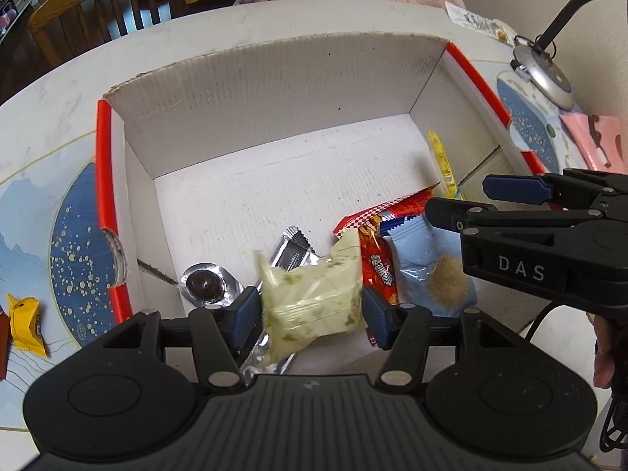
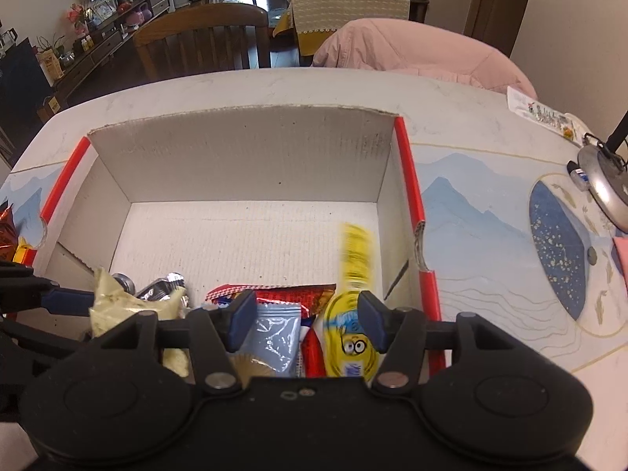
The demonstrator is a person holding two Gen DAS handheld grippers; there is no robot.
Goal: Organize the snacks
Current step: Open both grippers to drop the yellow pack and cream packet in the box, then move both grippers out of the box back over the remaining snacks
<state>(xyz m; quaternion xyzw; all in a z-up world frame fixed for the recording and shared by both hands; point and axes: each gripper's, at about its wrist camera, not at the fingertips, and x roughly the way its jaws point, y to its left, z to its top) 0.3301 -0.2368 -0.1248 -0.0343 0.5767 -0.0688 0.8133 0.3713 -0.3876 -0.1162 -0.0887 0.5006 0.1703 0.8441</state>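
A white cardboard box (image 1: 104,165) (image 2: 408,180) with red rims holds the snacks. My left gripper (image 1: 312,312) hangs low inside it, open, with a pale green packet (image 1: 310,298) (image 2: 129,302) loose and blurred between its pads. Around it lie a silver foil packet (image 1: 294,251), a round chocolate in a blister (image 1: 206,284), a red packet (image 1: 378,271) and a light blue packet (image 1: 431,271) (image 2: 274,333). My right gripper (image 2: 306,322) (image 1: 459,198) is open over the box's right side. A blurred yellow packet (image 2: 349,333) (image 1: 441,161) stands by its right pad, not gripped.
On the table left of the box lies a yellow candy (image 1: 25,325). A pink packet (image 1: 596,145) and a lamp base (image 1: 543,74) (image 2: 604,188) sit to the right. A wooden chair (image 2: 204,39) and a pink jacket (image 2: 412,55) stand beyond the far edge.
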